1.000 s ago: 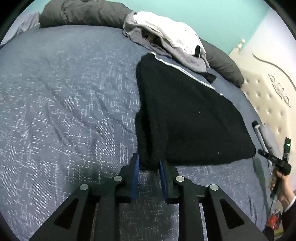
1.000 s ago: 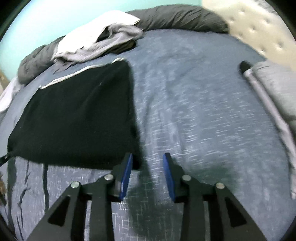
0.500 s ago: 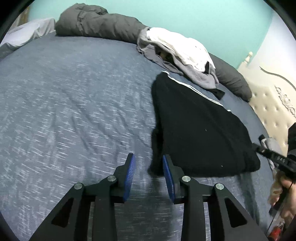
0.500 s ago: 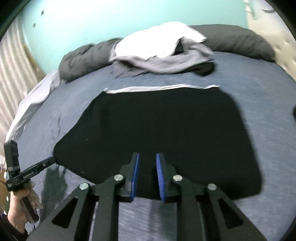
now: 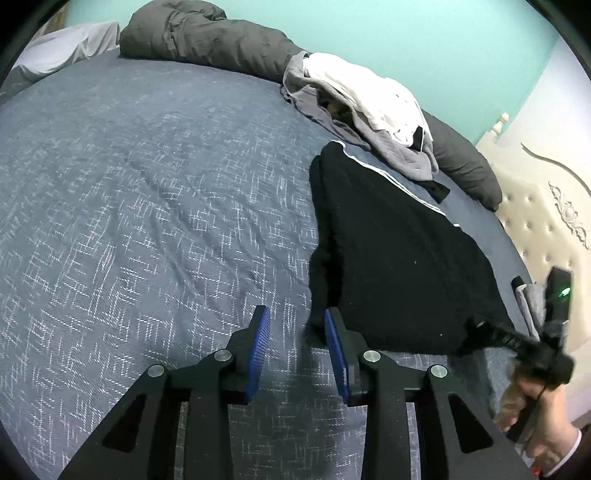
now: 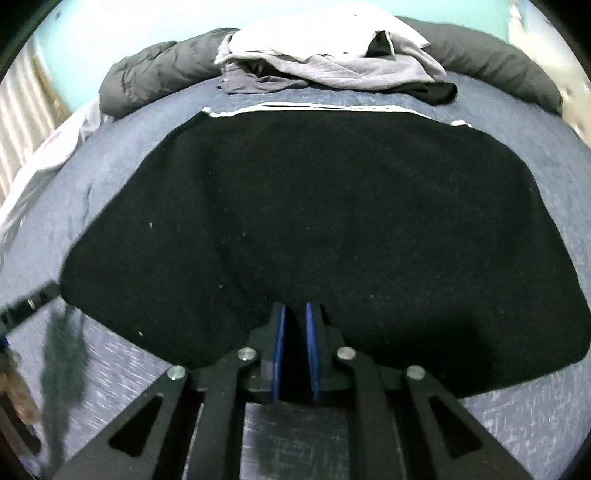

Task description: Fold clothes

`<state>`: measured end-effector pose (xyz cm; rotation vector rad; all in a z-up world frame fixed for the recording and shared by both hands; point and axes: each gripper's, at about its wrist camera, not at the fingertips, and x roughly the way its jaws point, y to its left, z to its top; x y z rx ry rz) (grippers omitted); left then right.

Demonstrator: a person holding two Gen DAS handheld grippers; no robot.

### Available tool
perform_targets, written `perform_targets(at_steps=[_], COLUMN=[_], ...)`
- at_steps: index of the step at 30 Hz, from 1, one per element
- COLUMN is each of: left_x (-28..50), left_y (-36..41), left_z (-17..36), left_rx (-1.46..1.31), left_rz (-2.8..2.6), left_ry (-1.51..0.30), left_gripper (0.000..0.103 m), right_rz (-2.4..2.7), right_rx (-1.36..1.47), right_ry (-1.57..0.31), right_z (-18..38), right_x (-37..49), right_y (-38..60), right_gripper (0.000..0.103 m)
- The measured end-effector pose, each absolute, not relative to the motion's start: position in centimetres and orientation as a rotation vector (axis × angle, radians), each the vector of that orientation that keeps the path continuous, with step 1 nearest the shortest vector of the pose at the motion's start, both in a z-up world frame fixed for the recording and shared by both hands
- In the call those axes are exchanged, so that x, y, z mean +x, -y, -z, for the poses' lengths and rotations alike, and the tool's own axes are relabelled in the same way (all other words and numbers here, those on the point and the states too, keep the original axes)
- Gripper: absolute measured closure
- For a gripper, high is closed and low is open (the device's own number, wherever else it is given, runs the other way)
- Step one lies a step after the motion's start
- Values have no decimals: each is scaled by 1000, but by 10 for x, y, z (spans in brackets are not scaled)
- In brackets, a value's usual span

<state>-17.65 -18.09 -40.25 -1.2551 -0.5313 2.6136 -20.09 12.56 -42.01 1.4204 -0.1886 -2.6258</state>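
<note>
Along the bed's (image 5: 147,206) near edge the black garment (image 6: 332,221) lies flat, right gripper (image 6: 294,317) pinched narrow on its hem, left gripper (image 5: 297,325) wide beside its corner, needing a grab before folding.

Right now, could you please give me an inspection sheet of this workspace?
Surface: bed with blue-grey patterned cover.
Job's things: black garment lies flat, white-trimmed far edge.
Clutter: heap of grey and white clothes beyond it; dark grey duvet roll along the far side; folded grey items near the headboard.
Grippers: left gripper jaws open, empty, beside the garment's near corner; right gripper jaws nearly shut at the garment's near edge, grip on cloth unclear.
Cables: nothing seen.
Surroundings: teal wall, cream tufted headboard.
</note>
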Motion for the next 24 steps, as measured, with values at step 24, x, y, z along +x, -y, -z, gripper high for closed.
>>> perform_targets(at_steps=[24], left_x=[-178], left_y=[169], left_z=[400], left_rx=[-1239], left_rz=[-2511], left_ry=[610], left_gripper=[54], right_rz=[2656], right_rx=[1349], right_ry=[225], right_z=[410], right_x=[-223], right_y=[-125], right_gripper=[101])
